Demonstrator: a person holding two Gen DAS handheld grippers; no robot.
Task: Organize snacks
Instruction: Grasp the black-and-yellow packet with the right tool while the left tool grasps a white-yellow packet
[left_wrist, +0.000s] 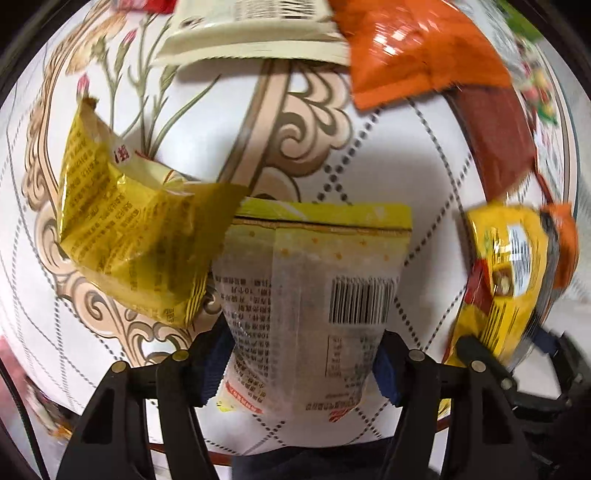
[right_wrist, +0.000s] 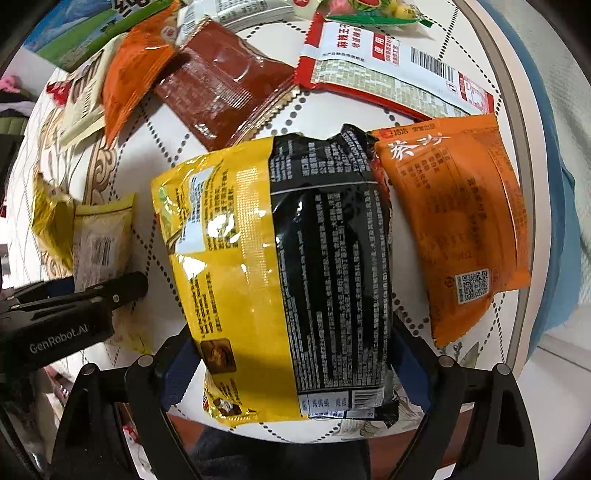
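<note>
While the left view showed only the left tool (left_wrist: 303, 369) pinching a pale barcode packet (left_wrist: 314, 295) beside a crumpled yellow bag (left_wrist: 129, 229), the right view showed the right tool (right_wrist: 295, 373), set wide, with its pads against a yellow-and-black bag (right_wrist: 280, 273). An orange packet (right_wrist: 454, 221) lay touching it, near the tabletop (right_wrist: 513, 122) rim.

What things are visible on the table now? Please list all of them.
pale packet with barcode: 1, white-yellow, between left pads
gold packet: 1, yellow, beside it, overlapping
yellow-black bag: 1, between right pads
orange packet: 1, beside that bag
brown sachet: 1, farther back
red-white packet: 1, far edge
patterned tablecloth: 1, white-beige
left hand-held gripper: black, blue pads
right hand-held gripper: black, blue pads
</note>
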